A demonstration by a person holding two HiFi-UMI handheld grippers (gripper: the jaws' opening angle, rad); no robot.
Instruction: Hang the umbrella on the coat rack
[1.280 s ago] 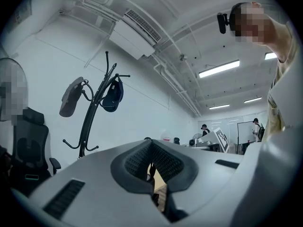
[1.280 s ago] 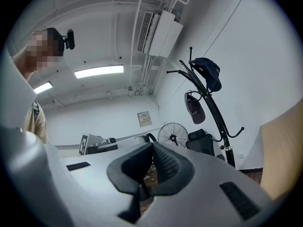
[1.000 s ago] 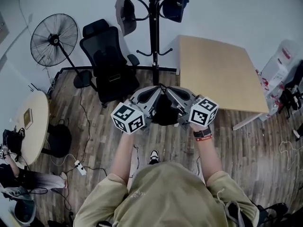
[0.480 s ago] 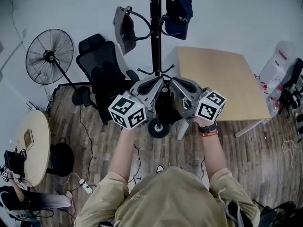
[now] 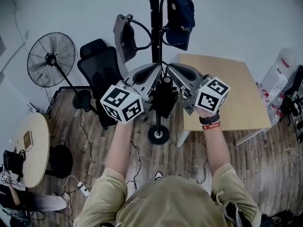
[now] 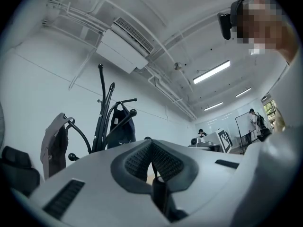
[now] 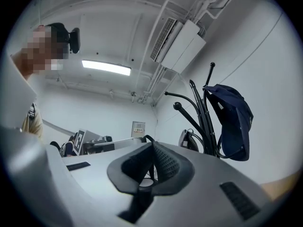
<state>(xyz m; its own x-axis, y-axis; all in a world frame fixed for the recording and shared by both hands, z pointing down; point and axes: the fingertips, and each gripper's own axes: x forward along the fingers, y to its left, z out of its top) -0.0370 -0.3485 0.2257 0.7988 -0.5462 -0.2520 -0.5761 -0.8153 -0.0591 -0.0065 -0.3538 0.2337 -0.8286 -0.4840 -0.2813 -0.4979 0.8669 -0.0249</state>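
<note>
A folded black umbrella (image 5: pixel 164 99) hangs between my two raised grippers, right in front of the black coat rack (image 5: pixel 154 32). My left gripper (image 5: pixel 156 79) and right gripper (image 5: pixel 171 79) meet tip to tip above it. In the left gripper view my left gripper (image 6: pixel 151 148) is shut on a thin dark strap (image 6: pixel 158 193) of the umbrella. In the right gripper view my right gripper (image 7: pixel 152 148) is shut on the strap's loop (image 7: pixel 148 138). Rack hooks (image 7: pixel 178 106) rise just beyond both jaws.
A grey bag (image 5: pixel 124 32) and a navy bag (image 5: pixel 180 13) hang on the rack, whose round base (image 5: pixel 158 134) stands on the wooden floor. A black office chair (image 5: pixel 102 65) and a fan (image 5: pixel 51 58) are at the left, a wooden table (image 5: pixel 222 84) at the right.
Both grippers have risen with the umbrella and come closer to the rack. The rack's base has come into view below them.
</note>
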